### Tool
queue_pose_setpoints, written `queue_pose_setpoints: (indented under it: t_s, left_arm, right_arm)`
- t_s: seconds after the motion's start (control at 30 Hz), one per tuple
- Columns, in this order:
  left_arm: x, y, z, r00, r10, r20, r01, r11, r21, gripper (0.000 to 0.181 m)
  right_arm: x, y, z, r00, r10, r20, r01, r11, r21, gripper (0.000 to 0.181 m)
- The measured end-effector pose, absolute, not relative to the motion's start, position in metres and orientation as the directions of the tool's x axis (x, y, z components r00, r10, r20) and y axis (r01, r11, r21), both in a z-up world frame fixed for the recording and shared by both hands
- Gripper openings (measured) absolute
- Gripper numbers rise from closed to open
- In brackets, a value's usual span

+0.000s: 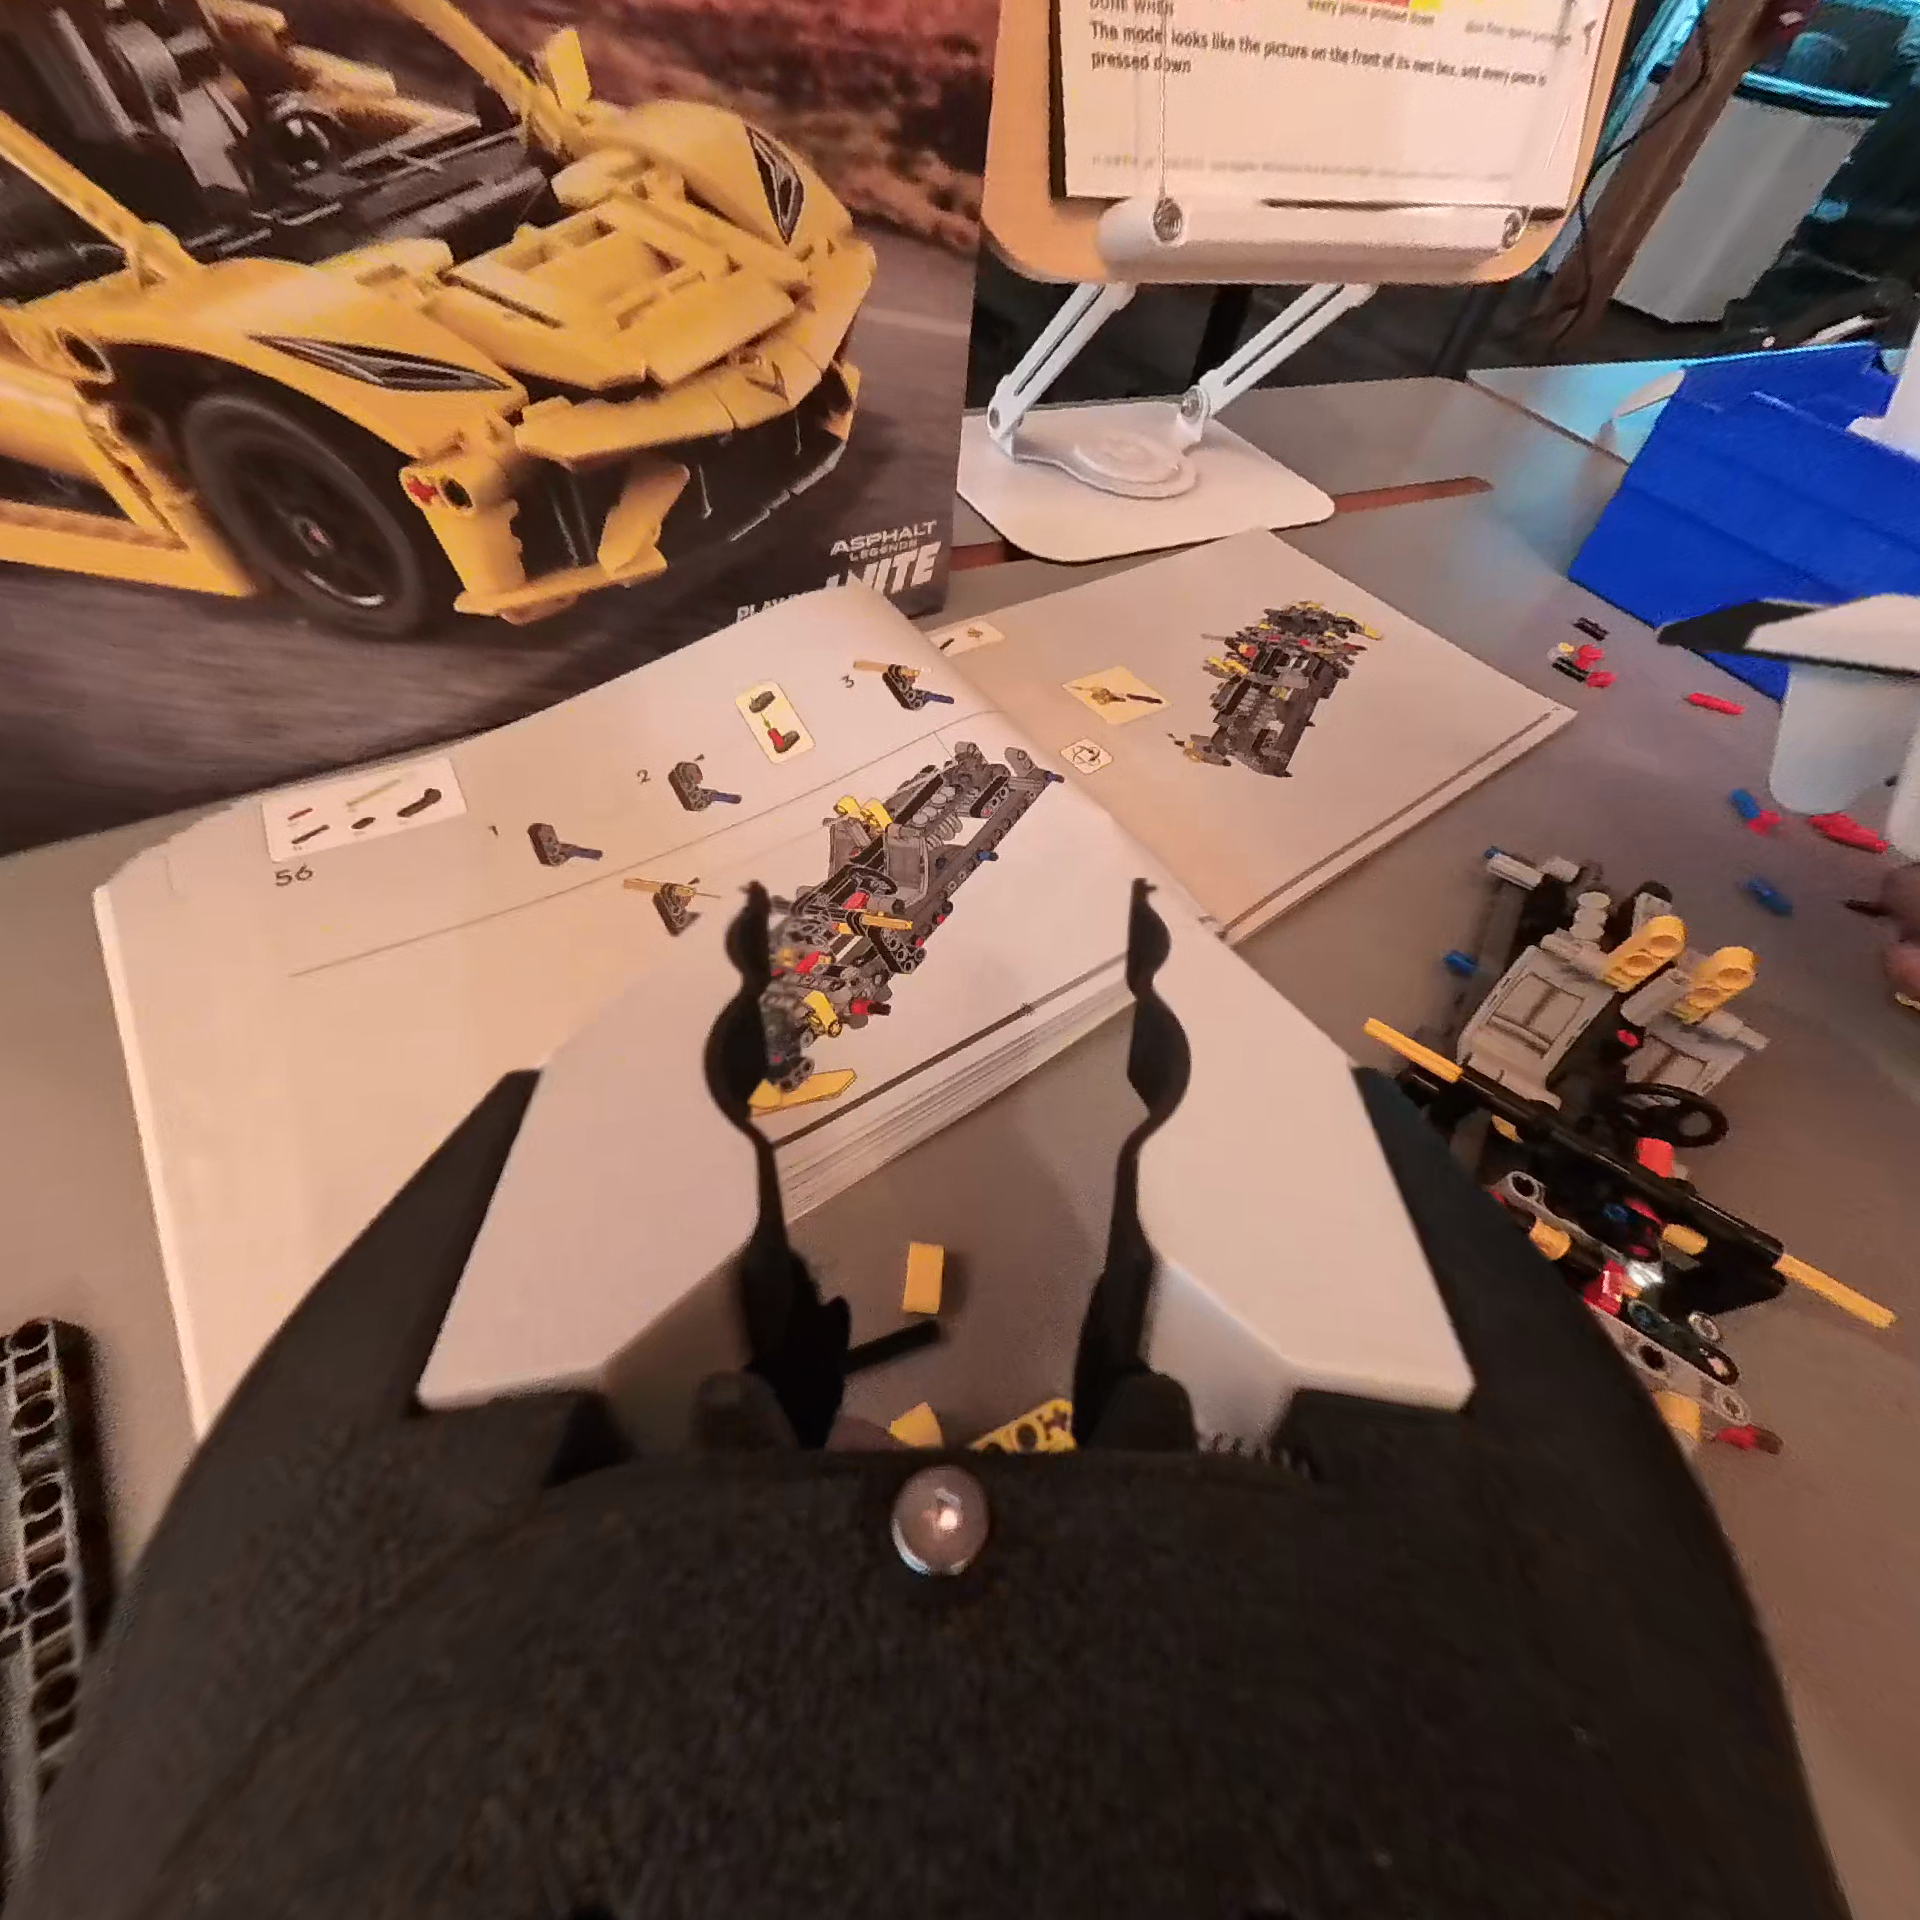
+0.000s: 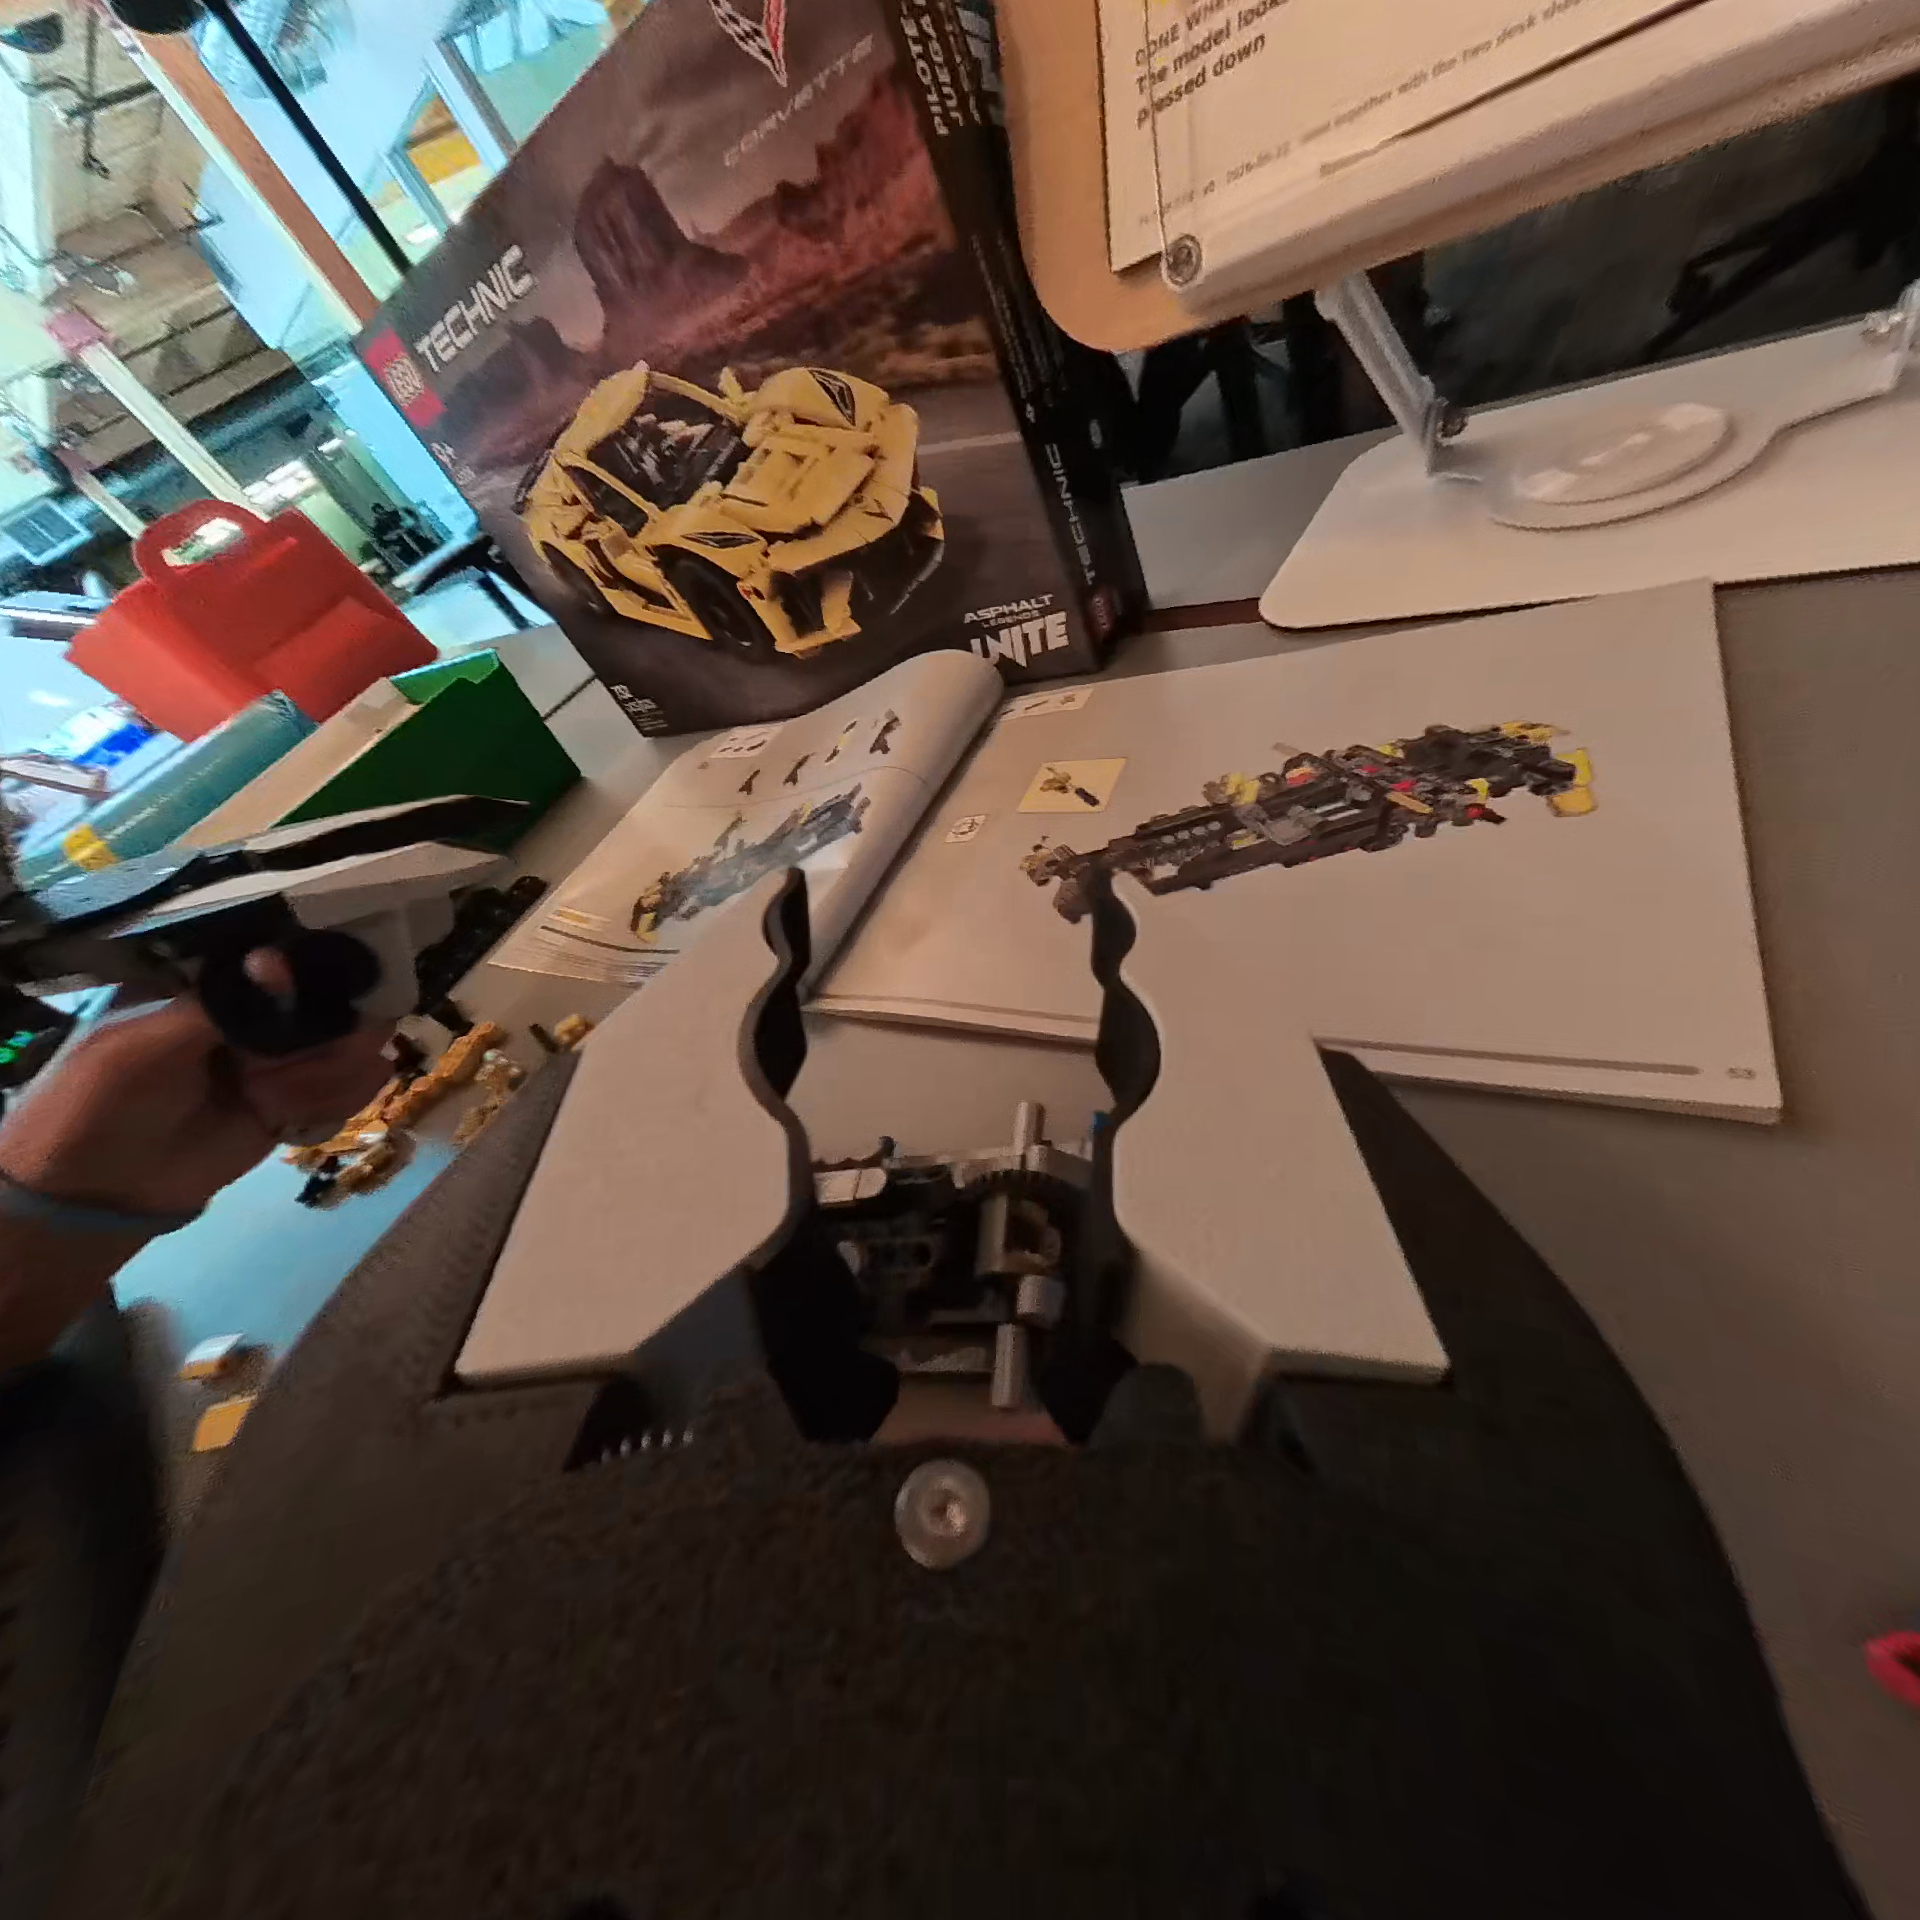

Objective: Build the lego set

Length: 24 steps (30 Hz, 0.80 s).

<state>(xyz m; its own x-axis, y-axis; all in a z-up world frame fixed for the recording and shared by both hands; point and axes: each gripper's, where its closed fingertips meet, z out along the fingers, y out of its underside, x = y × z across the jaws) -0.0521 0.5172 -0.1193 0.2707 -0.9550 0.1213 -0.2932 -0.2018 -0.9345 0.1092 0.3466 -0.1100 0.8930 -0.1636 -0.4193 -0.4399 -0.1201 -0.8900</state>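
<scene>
Lego chassis (image 1: 1600, 1122) beside instr. booklet (image 1: 644, 935)

Grey table (image 2: 1818, 1299), matt top, a dark seam running across it near the far side. White document stand (image 1: 1143, 488) on a flat base, tan board above. Blue bin (image 1: 1745, 499) at the right; green bin (image 2: 468, 748) and red container (image 2: 249, 623) at the left. Large windows (image 2: 312, 156) behind, admitting daylight.

Printed writing and logos are borne by the set box (image 2: 790, 416). A page number is seen on the open instruction booklet (image 1: 582, 935), and printed lines on the sheet (image 1: 1320, 94) clipped to the stand.
</scene>
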Motion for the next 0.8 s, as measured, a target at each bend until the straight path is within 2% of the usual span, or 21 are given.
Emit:
queue_pose_setpoints:
  t_s: [0.23, 0.4, 0.6, 0.8]
  left_arm:
    - [-0.055, 0.522, -0.118, 0.285, -0.953, 0.1, -0.278, -0.181, -0.943, 0.071]
    - [-0.057, 0.527, -0.113, 0.311, -0.95, 0.013, -0.268, -0.1, -0.958, 0.07]
    - [-0.057, 0.532, -0.124, 0.334, -0.942, 0.018, -0.296, -0.123, -0.947, 0.07]
    - [-0.055, 0.523, -0.129, 0.302, -0.953, 0.021, -0.329, -0.125, -0.936, 0.07]
  right_arm:
    - [0.116, 0.343, -0.11, 0.918, -0.207, -0.338, -0.369, -0.13, -0.92, 0.054]
    - [0.112, 0.343, -0.099, 0.946, -0.217, -0.243, -0.273, -0.123, -0.954, 0.052]
    - [0.126, 0.34, -0.115, 0.945, -0.327, -0.013, -0.101, -0.252, -0.962, 0.053]
    - [0.129, 0.339, -0.131, 0.939, -0.344, -0.002, -0.118, -0.317, -0.941, 0.055]
